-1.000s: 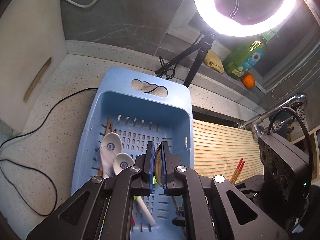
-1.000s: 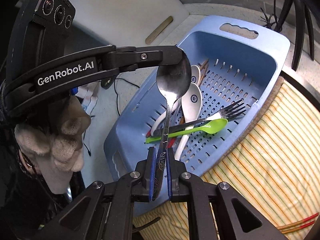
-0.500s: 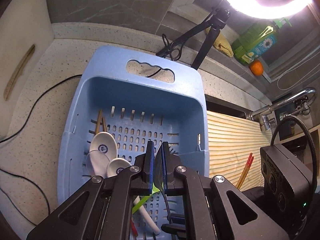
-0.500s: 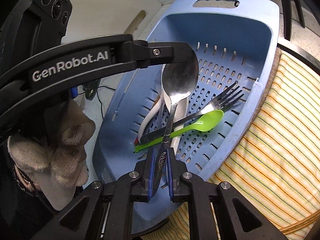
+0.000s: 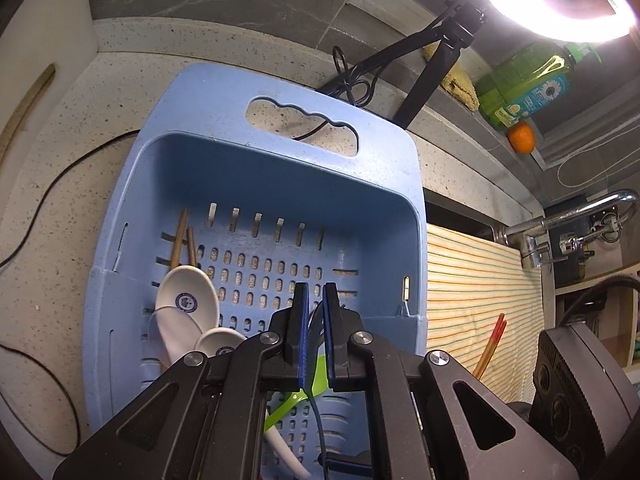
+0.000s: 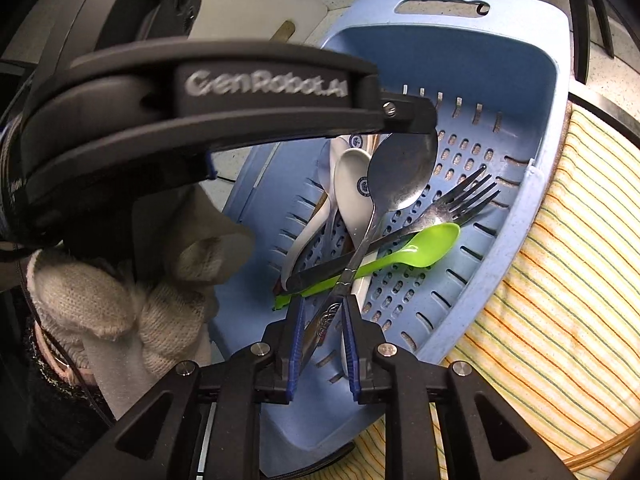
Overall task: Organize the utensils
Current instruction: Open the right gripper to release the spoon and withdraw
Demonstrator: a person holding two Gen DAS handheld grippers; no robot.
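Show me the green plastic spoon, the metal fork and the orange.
green plastic spoon (image 6: 434, 240), right wrist view, on its bowl
metal fork (image 6: 466, 196), right wrist view, on its tines
orange (image 5: 521, 138), left wrist view, on its middle

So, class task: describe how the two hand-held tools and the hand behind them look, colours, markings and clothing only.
Both tools are matte black, with angular arms joined by silver screws and flat fingers lined with blue pads. The right tool shows this from behind. The left tool, seen side-on, carries white "GenRobot.AI" lettering on a curved black bar. The left hand wears a cream knitted glove, with a dark sleeve at the wrist.

Ring light (image 5: 560, 4) glaring top right; fisheye edges warped, dark.
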